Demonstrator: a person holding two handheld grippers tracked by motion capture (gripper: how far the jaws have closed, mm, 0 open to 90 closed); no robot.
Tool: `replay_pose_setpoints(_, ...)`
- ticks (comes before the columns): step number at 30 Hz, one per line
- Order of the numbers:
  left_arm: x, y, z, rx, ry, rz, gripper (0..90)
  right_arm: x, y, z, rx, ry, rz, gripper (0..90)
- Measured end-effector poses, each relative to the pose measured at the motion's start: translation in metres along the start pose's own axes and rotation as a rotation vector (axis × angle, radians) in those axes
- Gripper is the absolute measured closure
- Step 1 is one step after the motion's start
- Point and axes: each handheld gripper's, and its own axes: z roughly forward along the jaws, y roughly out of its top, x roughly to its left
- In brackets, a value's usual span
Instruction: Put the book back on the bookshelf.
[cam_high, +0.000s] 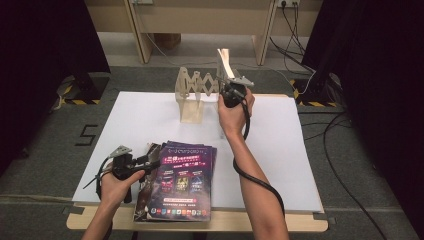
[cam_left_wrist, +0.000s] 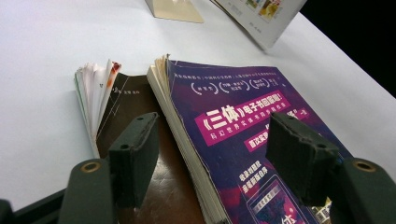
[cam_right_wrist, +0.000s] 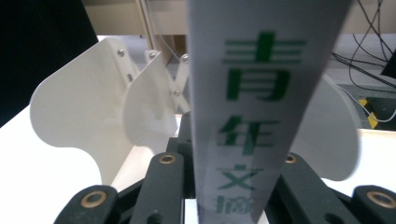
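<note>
My right gripper (cam_high: 231, 86) is shut on a thin magazine (cam_high: 225, 61) and holds it upright, spine towards its camera, with green characters on the white spine (cam_right_wrist: 254, 116). The magazine hangs at the right end of a pale accordion book rack (cam_high: 192, 95), whose curved dividers (cam_right_wrist: 79, 112) stand just beyond the jaws. My left gripper (cam_high: 146, 162) rests low at the near left, open, by a stack topped by a purple magazine (cam_high: 182, 182). In the left gripper view one pad (cam_left_wrist: 135, 154) is over a brown book (cam_left_wrist: 126, 100) and the other over the purple cover (cam_left_wrist: 243, 121).
A white board (cam_high: 280, 150) covers the wooden table, bare on its right half. Cables trail on the floor at the right (cam_high: 345, 150). A wooden bench frame (cam_high: 200, 20) stands behind the table. Dark curtains hang on both sides.
</note>
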Motion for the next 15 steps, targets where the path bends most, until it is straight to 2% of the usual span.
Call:
replay_pose_setpoints(4,0.0,-0.001,0.003,0.009,0.0,0.001,33.5,-0.005,0.0,-0.003,-0.009,0.011,0.003,74.7)
replay_pose_setpoints(8,-0.002,-0.001,0.004,0.011,-0.005,0.007,33.5,0.006,-0.002,-0.002,-0.014,0.047,-0.01,74.7)
replay_pose_setpoints(11,-0.002,-0.001,0.003,0.008,-0.007,0.009,33.5,0.015,0.0,-0.002,-0.019,0.064,-0.038,74.7)
replay_pose_setpoints(15,0.0,-0.001,0.002,0.006,-0.004,0.005,33.5,0.02,0.002,-0.004,-0.025,0.078,-0.046,74.7)
